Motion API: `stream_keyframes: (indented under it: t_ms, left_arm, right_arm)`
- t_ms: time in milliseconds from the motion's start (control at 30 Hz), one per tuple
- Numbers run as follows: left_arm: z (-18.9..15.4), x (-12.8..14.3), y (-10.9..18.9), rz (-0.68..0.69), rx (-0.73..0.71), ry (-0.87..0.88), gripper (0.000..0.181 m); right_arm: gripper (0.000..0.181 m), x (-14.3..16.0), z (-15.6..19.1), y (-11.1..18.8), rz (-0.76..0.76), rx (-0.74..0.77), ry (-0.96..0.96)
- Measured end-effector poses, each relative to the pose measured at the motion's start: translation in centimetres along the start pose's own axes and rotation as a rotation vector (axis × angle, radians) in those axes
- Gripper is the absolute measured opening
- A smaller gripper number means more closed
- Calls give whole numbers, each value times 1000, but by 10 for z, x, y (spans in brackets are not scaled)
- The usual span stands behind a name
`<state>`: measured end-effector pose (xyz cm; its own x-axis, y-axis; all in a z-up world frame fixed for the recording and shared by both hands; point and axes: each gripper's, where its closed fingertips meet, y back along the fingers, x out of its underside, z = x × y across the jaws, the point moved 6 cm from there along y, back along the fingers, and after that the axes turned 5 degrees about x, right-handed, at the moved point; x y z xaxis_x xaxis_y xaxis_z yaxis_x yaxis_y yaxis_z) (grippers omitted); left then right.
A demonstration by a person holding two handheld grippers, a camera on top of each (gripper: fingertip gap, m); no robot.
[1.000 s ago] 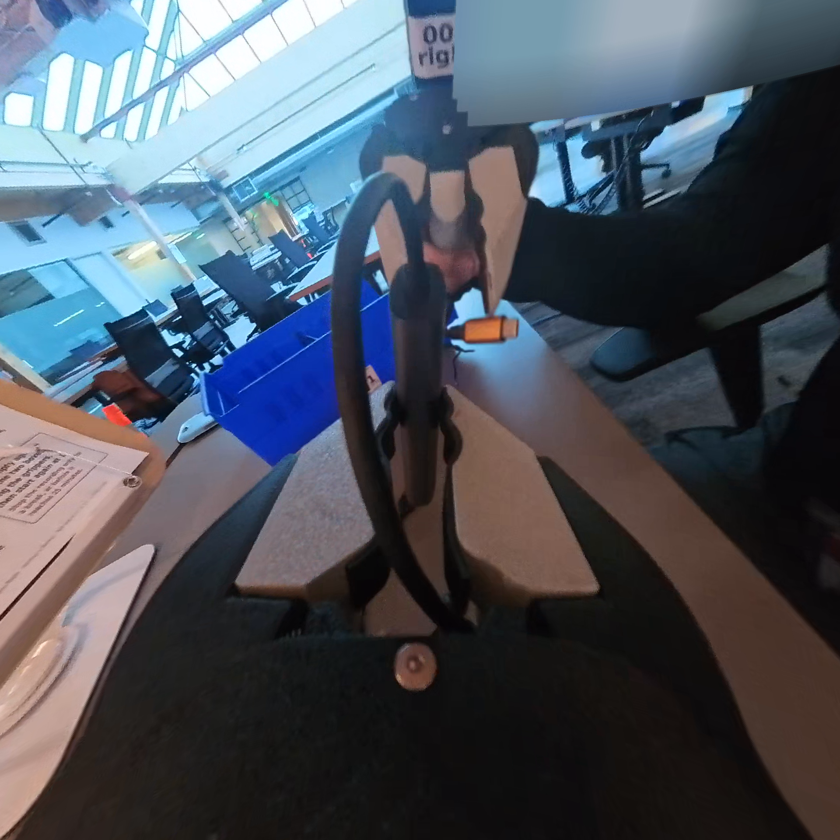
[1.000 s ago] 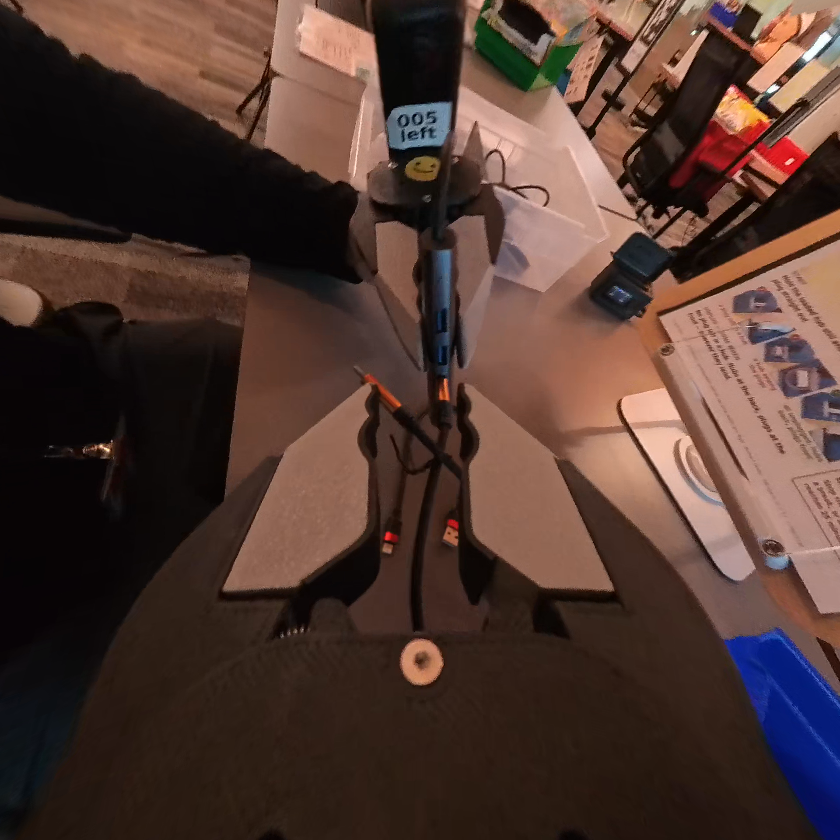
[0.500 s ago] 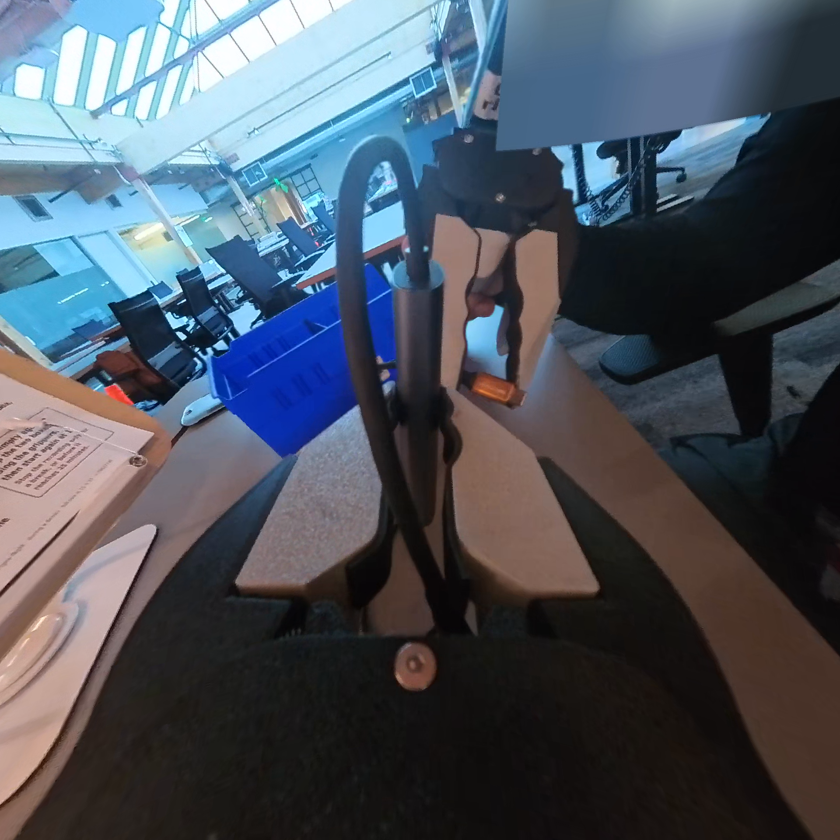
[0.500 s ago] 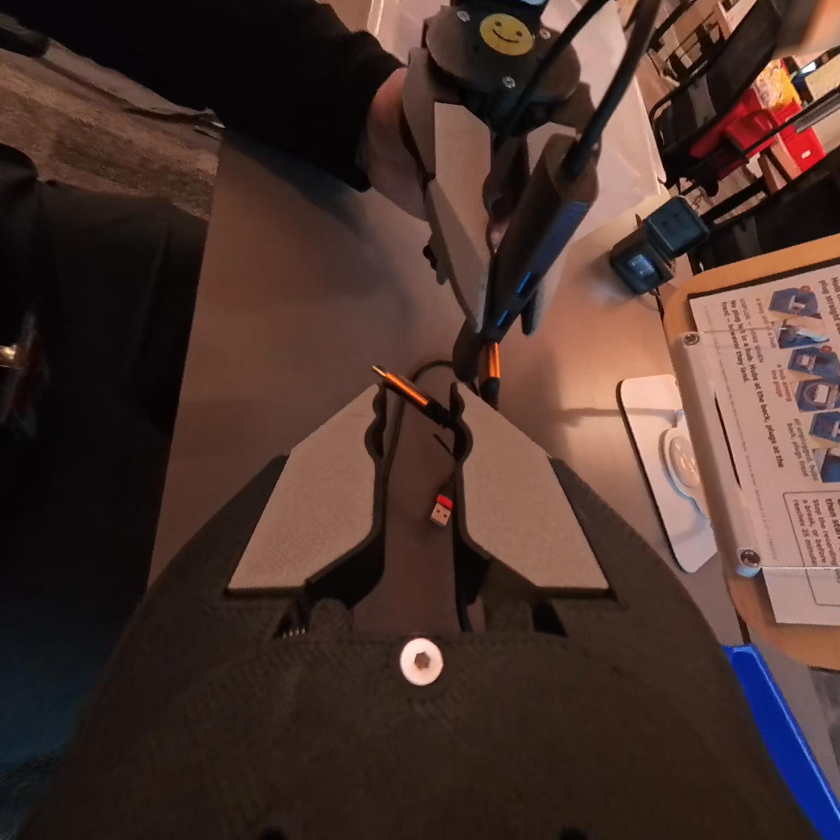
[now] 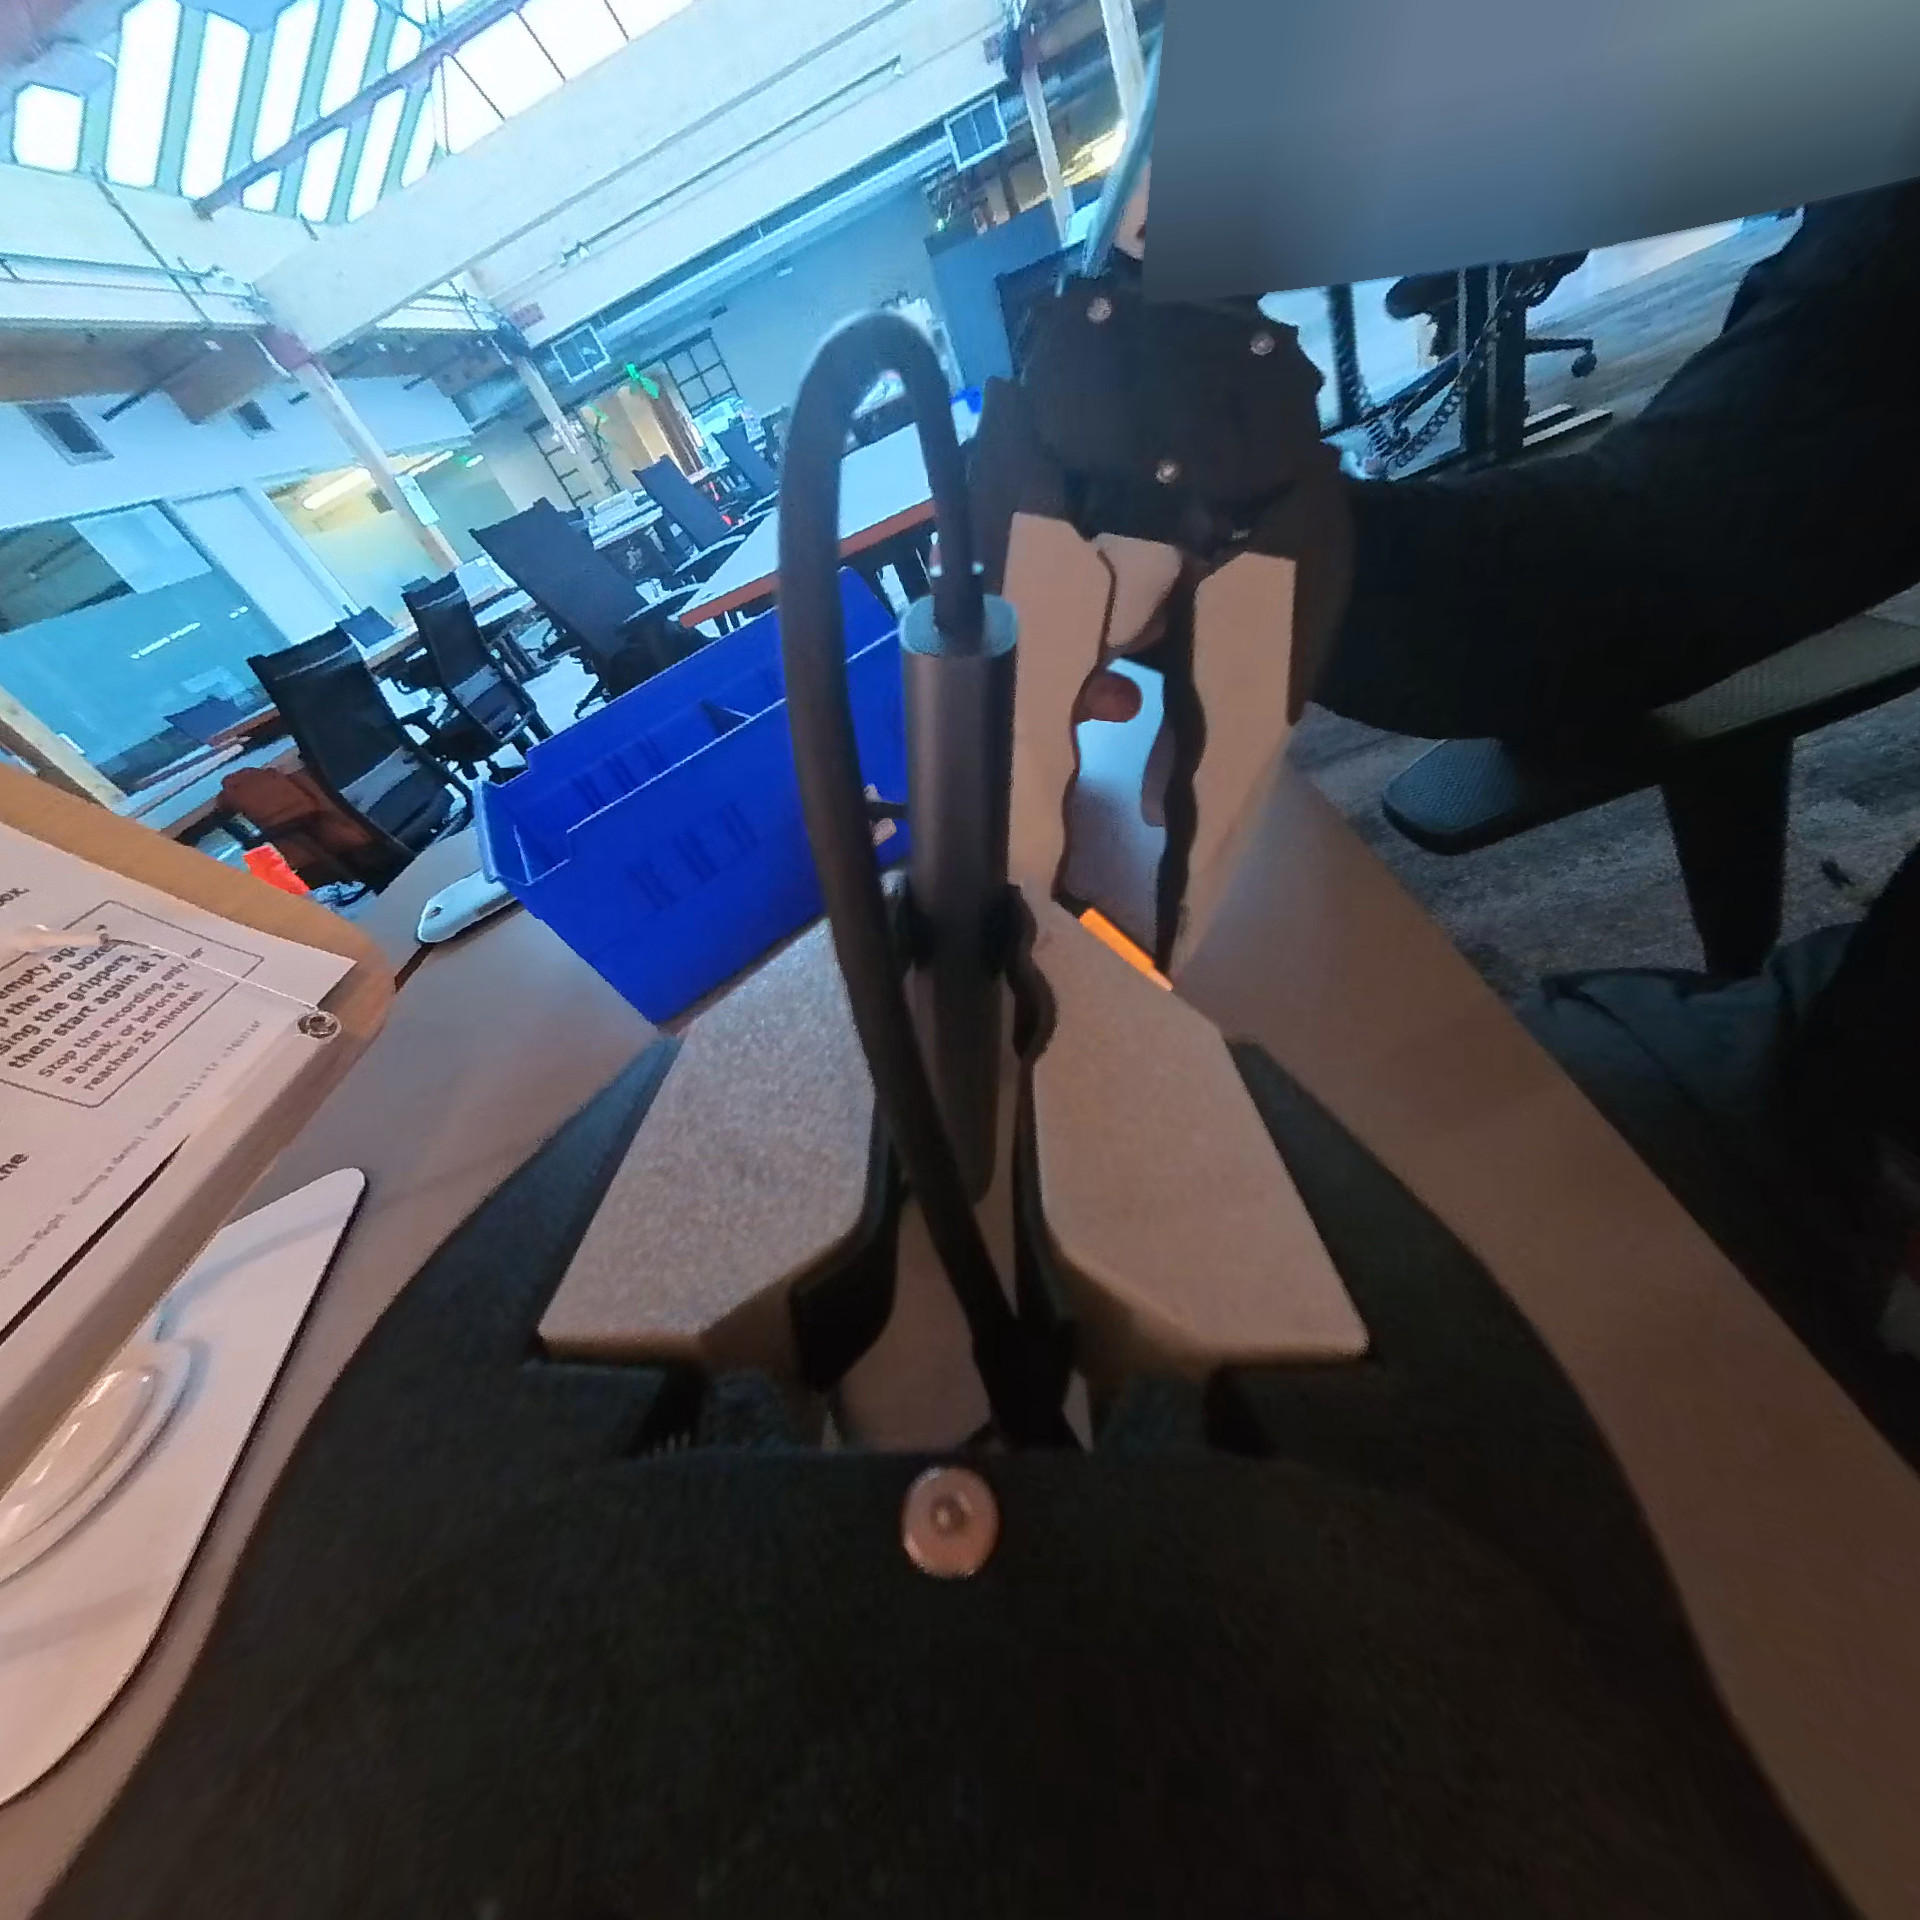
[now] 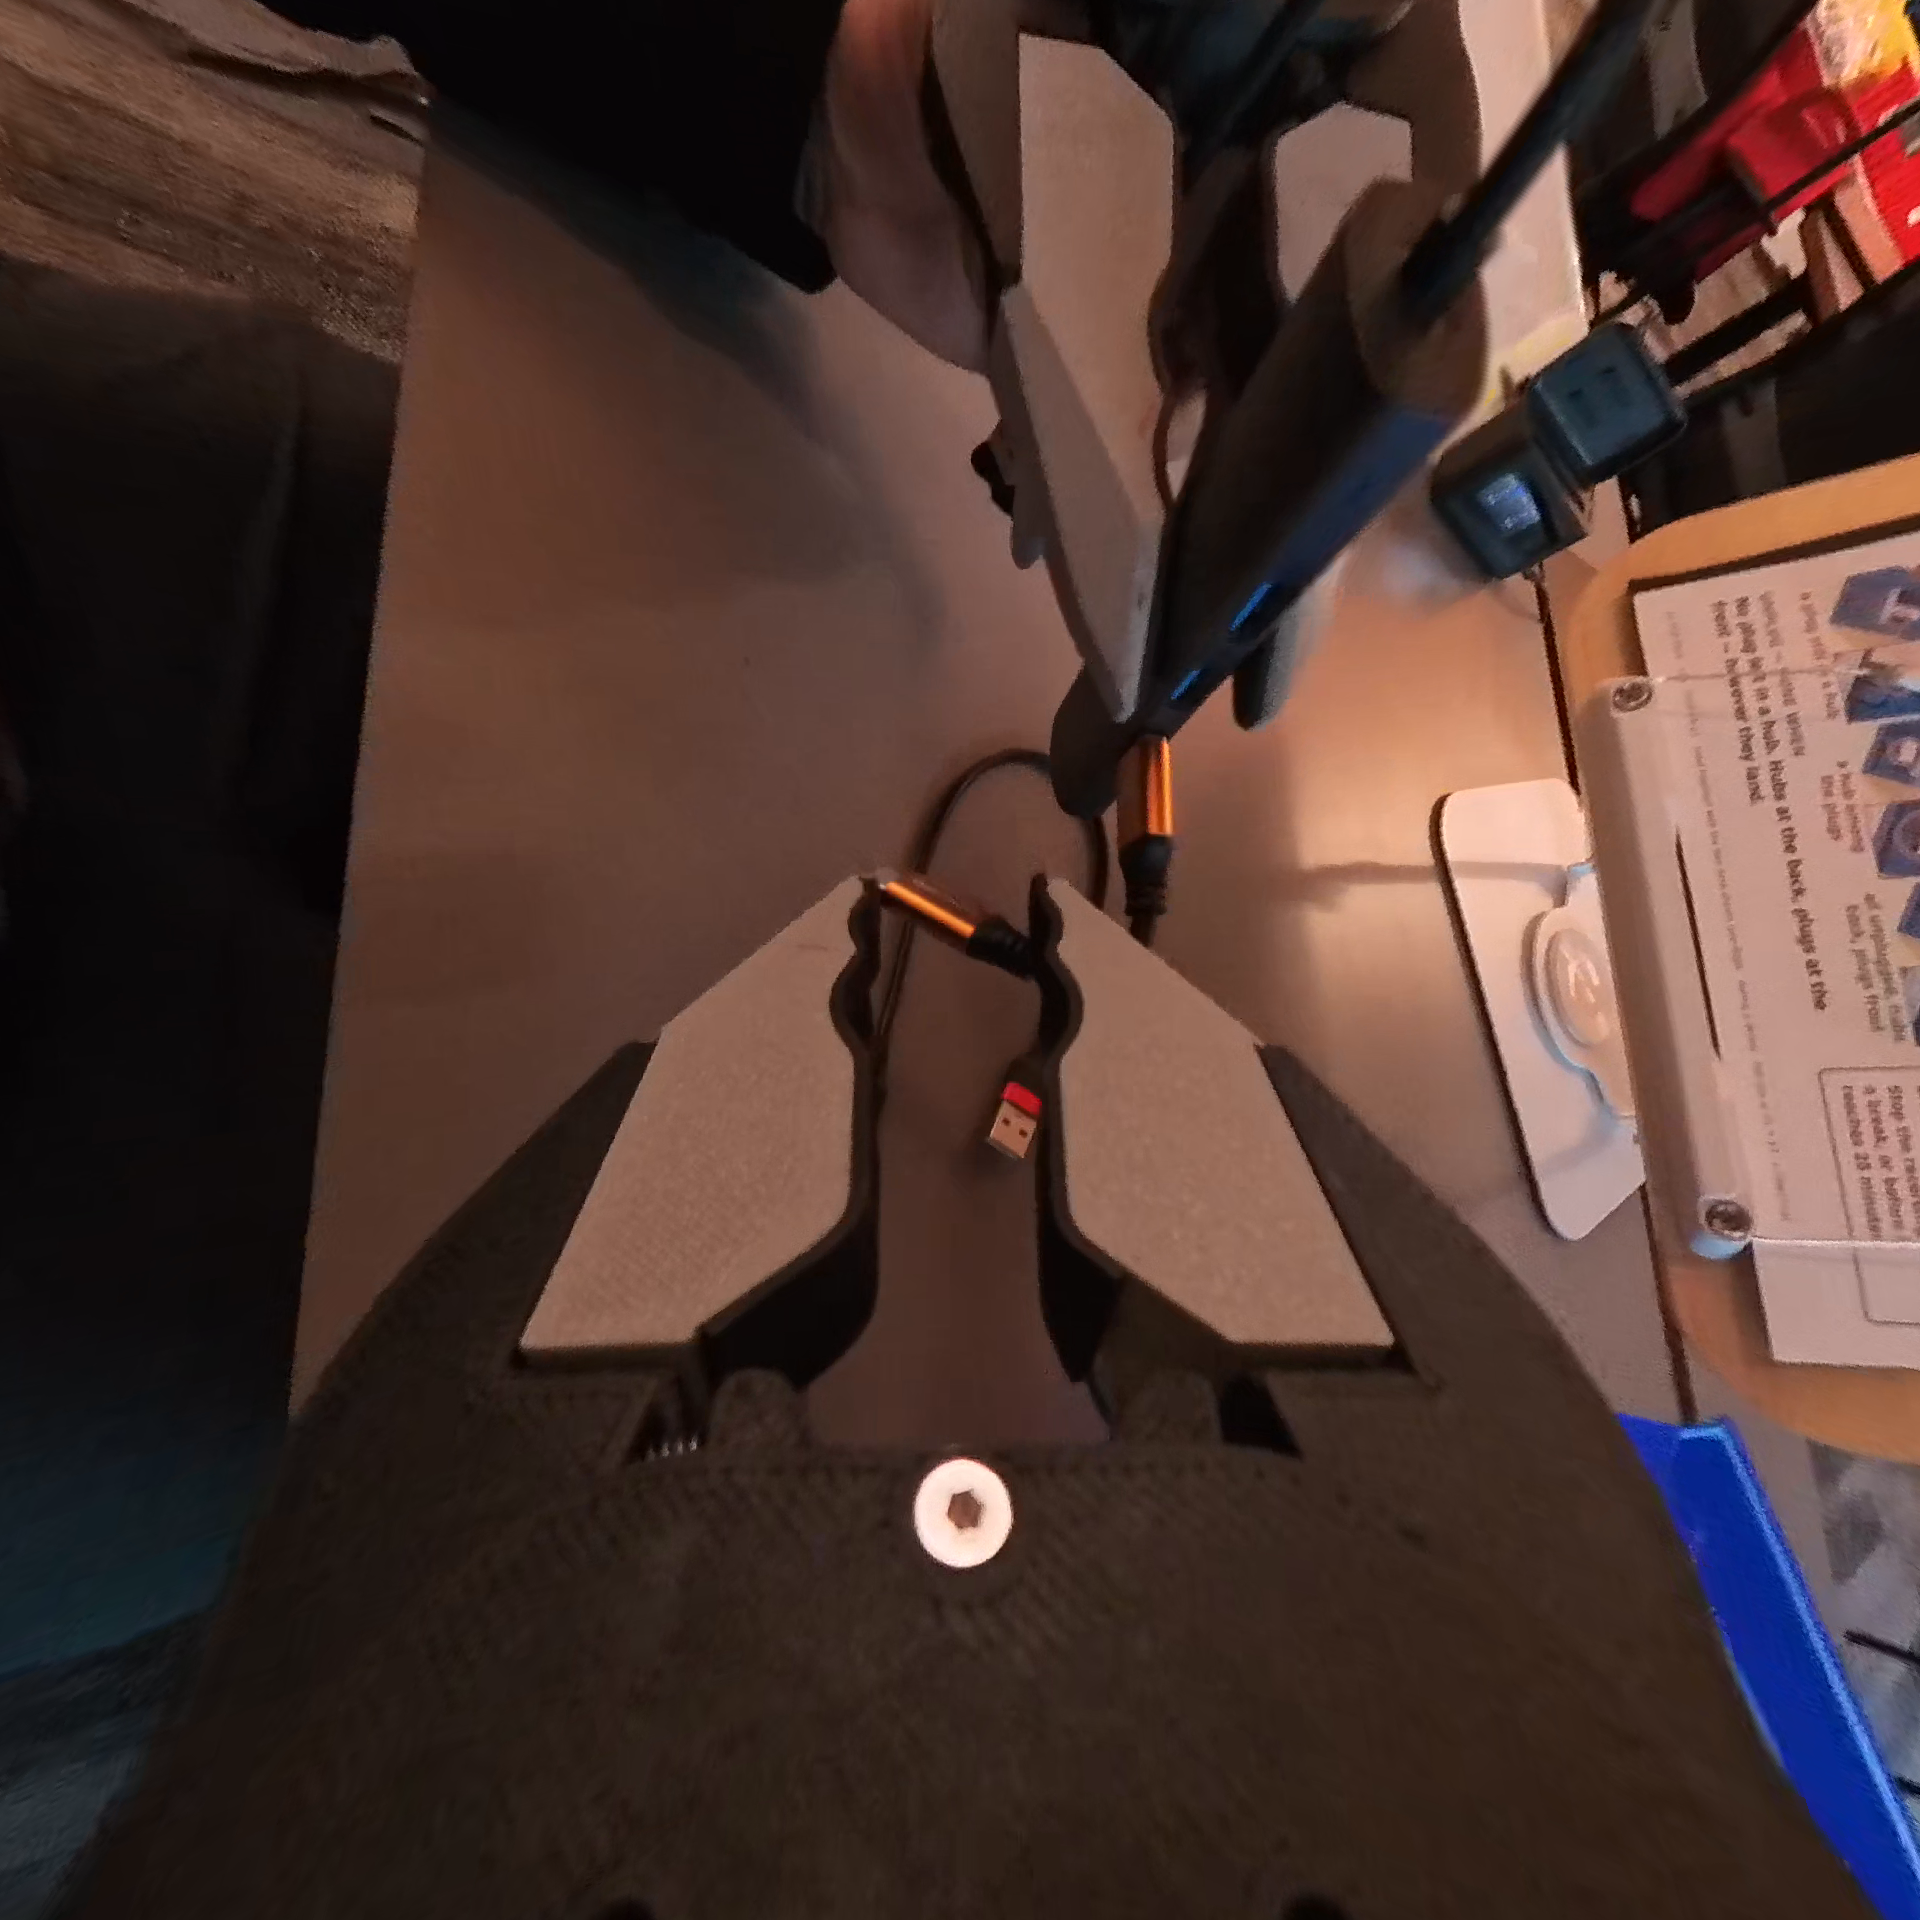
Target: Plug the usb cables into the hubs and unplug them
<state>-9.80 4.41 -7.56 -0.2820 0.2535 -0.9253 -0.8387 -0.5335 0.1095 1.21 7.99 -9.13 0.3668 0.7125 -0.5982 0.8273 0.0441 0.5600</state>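
The left hand-held gripper pinches the grey hub upright above the table, an orange plug seated in its lower end. The right hand-held gripper, spread, holds no plug; a second orange plug lies across its tips. To unplug cleanly, I'd close on the seated plug's shell, not its cord, and pull along the hub's axis.

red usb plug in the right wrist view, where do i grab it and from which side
Pinch the red usb plug by its red collar, coming down from above, one finger on each long side. It seems to lie flat on the table, and that leaves its metal tip free.
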Motion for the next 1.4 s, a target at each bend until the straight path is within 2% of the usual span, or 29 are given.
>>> stream_keyframes:
  t_ms: [133, 333, 733, 867, 900, 967, 1133, 1267, 1400]
  left_arm:
    - [0, 3, -2, 34, -14, -11, 15]
    - [2, 7, -3, 68, -40, -24, 15]
    - [3, 9, -4, 87, -41, -17, 15]
    - [3, 11, -5, 100, -45, -19, 15]
    - [4, 10, -4, 90, -48, -16, 15]
    - [4, 8, -2, 76, -49, -9, 15]
    - [4, 9, -4, 87, -46, -13, 15]
    - [4, 8, -3, 80, -42, -9, 15]
    - [4, 10, -3, 95, -48, -13, 15]
  right_arm:
    - [21, 7, -10, -8, 33, -9, -136]
    - [0, 17, -25, -14, 67, 43, -263]
    - [4, 29, -28, -3, 170, 84, -173]
    - [0, 43, -32, -10, 314, 167, -124]
    - [4, 48, -34, -11, 351, 192, -119]
    - [9, 53, -36, -13, 366, 201, -126]
    - [2, 63, -46, -9, 362, 221, -210]
    - [7, 83, -57, -6, 430, 266, -275]
    - [10, 80, -52, -2, 401, 219, -261]
